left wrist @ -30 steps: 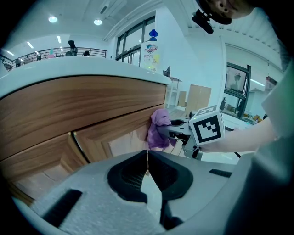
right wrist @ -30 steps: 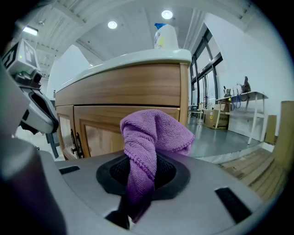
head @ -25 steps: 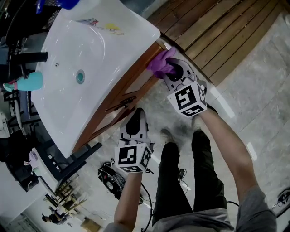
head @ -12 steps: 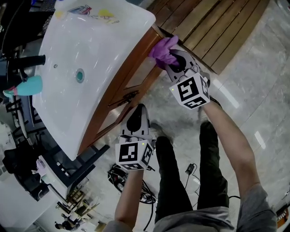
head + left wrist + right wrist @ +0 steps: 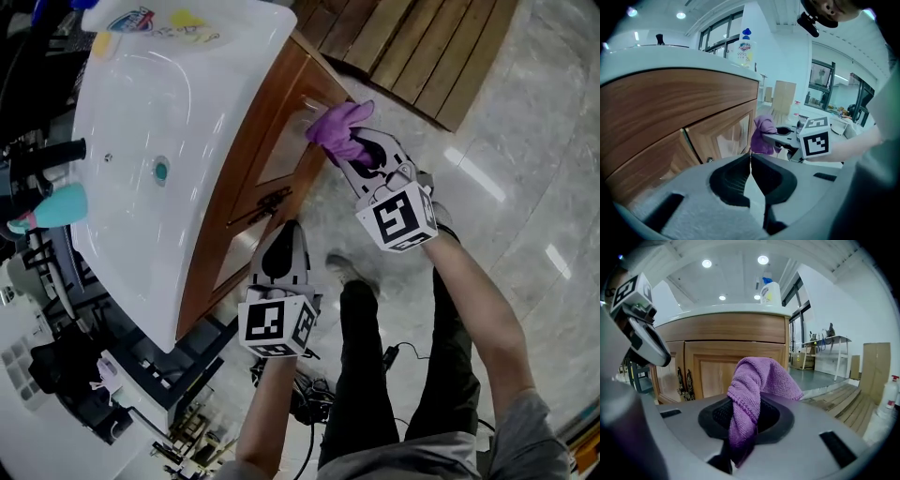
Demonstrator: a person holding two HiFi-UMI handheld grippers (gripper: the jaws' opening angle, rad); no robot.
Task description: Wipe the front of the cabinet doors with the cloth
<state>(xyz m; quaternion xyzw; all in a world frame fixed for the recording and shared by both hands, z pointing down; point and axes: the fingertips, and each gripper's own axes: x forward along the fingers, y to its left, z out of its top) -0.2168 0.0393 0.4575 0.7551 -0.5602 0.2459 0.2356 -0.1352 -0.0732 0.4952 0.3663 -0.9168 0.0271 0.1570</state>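
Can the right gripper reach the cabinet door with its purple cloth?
Probably yes. The right gripper is shut on the purple cloth close in front of the cabinet door, with nothing visible between them. The left gripper is farther along the cabinet, out of the way.

cloth (image 5: 752, 394): purple | cabinet doors (image 5: 722, 369): brown wood | sink (image 5: 178, 122): white

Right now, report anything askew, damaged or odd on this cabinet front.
Nothing stands out: the wooden cabinet doors sit shut and look unmarked, and the purple towelling cloth is held tidily in the right gripper.
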